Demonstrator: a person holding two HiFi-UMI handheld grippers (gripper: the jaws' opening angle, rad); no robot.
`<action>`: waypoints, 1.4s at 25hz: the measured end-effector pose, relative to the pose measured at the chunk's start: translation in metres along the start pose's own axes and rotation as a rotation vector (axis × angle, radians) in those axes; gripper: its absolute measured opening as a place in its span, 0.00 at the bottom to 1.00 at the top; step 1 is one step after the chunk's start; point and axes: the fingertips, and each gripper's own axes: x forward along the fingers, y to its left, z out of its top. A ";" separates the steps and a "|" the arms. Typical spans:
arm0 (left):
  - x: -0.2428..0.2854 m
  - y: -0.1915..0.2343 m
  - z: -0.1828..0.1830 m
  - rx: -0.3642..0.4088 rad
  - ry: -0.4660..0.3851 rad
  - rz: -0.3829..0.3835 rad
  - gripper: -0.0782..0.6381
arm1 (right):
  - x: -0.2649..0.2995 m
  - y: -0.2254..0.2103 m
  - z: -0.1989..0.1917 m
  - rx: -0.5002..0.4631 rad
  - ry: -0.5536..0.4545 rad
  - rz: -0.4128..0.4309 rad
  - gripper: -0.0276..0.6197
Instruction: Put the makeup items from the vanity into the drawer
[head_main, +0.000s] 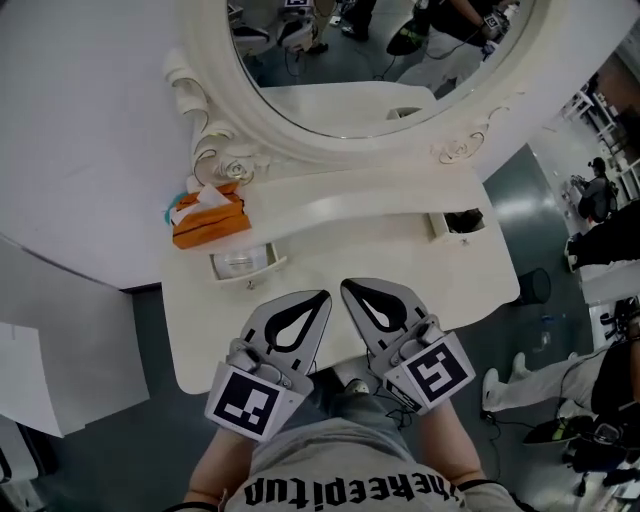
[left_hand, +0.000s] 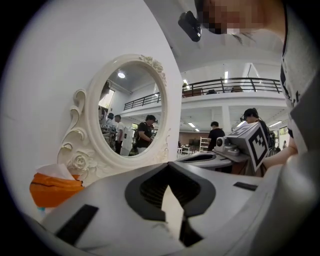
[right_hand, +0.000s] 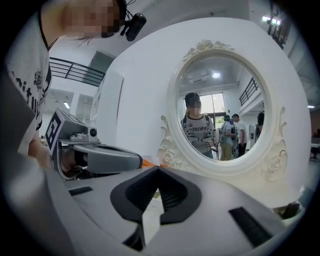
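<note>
The white vanity (head_main: 330, 250) carries a big oval mirror (head_main: 350, 90). Two small drawers stand pulled out. The left drawer (head_main: 245, 263) holds something pale. The right drawer (head_main: 458, 222) has dark items inside that I cannot make out. My left gripper (head_main: 324, 297) and right gripper (head_main: 346, 288) hover side by side over the vanity's front edge. Both point at the mirror, and both are shut with nothing between the jaws. In the left gripper view the left gripper (left_hand: 167, 166) has its tips together, and in the right gripper view so does the right gripper (right_hand: 159, 170).
An orange tissue box (head_main: 208, 220) sits at the vanity's back left, beside the carved mirror frame (head_main: 215, 150). A white wall panel (head_main: 70, 150) lies to the left. Grey floor (head_main: 560, 240) with people's legs and gear shows at the right.
</note>
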 end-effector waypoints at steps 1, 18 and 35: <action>0.003 -0.005 0.001 0.004 0.000 -0.013 0.17 | -0.006 -0.002 0.001 0.002 -0.004 -0.011 0.06; 0.034 -0.085 0.013 0.070 -0.003 -0.200 0.17 | -0.096 -0.024 0.013 0.020 -0.077 -0.189 0.06; 0.054 -0.144 0.024 0.111 -0.018 -0.263 0.17 | -0.157 -0.035 0.021 0.042 -0.134 -0.241 0.06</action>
